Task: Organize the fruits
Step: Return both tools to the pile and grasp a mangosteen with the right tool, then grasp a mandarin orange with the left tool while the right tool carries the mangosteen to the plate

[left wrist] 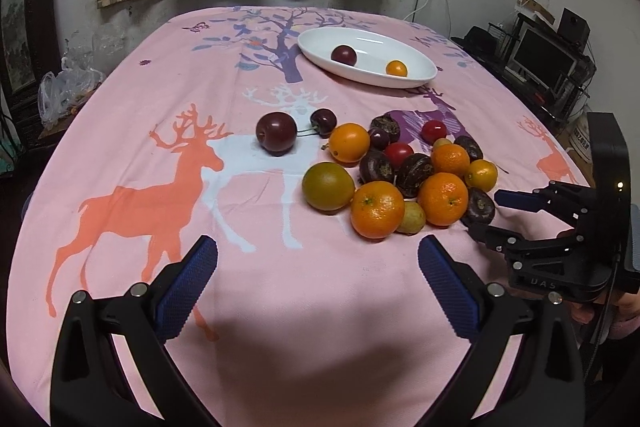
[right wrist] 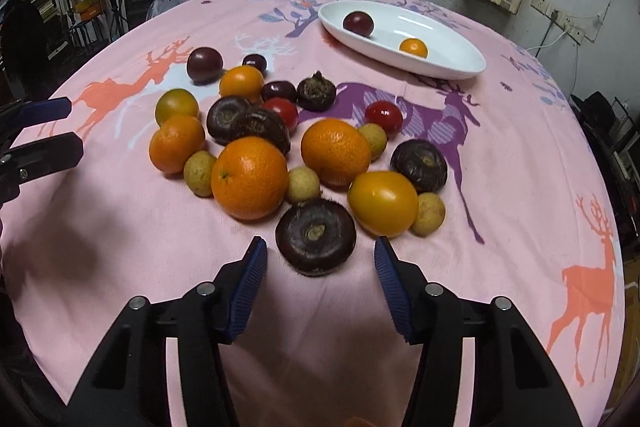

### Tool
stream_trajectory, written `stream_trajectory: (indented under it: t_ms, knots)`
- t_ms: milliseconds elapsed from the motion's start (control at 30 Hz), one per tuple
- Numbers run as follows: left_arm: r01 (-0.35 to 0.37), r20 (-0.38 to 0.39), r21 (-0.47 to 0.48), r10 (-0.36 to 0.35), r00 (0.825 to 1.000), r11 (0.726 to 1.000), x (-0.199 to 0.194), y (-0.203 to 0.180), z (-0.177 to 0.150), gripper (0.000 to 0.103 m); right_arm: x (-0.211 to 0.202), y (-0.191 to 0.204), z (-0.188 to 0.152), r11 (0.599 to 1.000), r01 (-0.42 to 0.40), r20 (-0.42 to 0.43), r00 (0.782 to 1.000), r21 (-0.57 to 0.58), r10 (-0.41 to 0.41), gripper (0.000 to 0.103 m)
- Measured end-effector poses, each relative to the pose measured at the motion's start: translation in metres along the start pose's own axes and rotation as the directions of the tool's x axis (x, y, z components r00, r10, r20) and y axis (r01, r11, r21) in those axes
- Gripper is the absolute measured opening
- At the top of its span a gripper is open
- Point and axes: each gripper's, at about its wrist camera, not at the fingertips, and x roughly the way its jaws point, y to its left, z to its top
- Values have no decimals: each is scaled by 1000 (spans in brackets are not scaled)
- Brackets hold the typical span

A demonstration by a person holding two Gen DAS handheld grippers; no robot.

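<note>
Right gripper [right wrist: 320,259]: jaws spread, pinching nothing; a dark water chestnut [right wrist: 316,235] lies just ahead between the tips.
Left gripper [left wrist: 318,255]: jaws spread wide over bare pink tablecloth [left wrist: 280,307].
Fruit pile [right wrist: 256,131]: oranges, chestnuts, cherry tomatoes, clustered mid-table.
White dish [right wrist: 448,65]: far side, holding a dark plum [right wrist: 358,23] and a small orange fruit [right wrist: 413,47].

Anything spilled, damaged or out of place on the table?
Nothing spilled or damaged. The white oval dish sits upright holding only a dark plum and a small orange fruit; the remaining fruit lies loose in a cluster on the pink tablecloth.
</note>
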Motion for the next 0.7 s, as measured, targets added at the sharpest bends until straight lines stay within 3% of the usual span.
stream_trajectory:
  t_ms: [133, 200, 333, 400, 500, 700]
  knots:
    - [11, -21, 21, -10, 1000, 1000, 9, -7, -1, 98, 7, -1, 4, 1000, -18, 11, 1000, 18, 18, 55]
    - [23, -29, 28, -22, 999, 999, 12, -9, -2, 98, 8, 0, 5, 999, -43, 16, 999, 12, 43, 43]
    - [58, -47, 37, -56, 997, 998, 21, -14, 1, 97, 1, -2, 0, 998, -52, 33, 998, 24, 52, 42]
    - [94, -67, 40, -91, 994, 995, 28, -18, 4, 79, -6, -5, -4, 997, -66, 50, 997, 38, 64, 42]
    - [136, -113, 28, -132, 985, 990, 44, -21, 8, 65, -17, -9, -12, 995, -79, 77, 994, 53, 75, 42]
    - [187, -150, -32, -189, 970, 982, 64, -19, 12, 58, -28, -12, -18, 992, -110, 114, 988, 66, 102, 42]
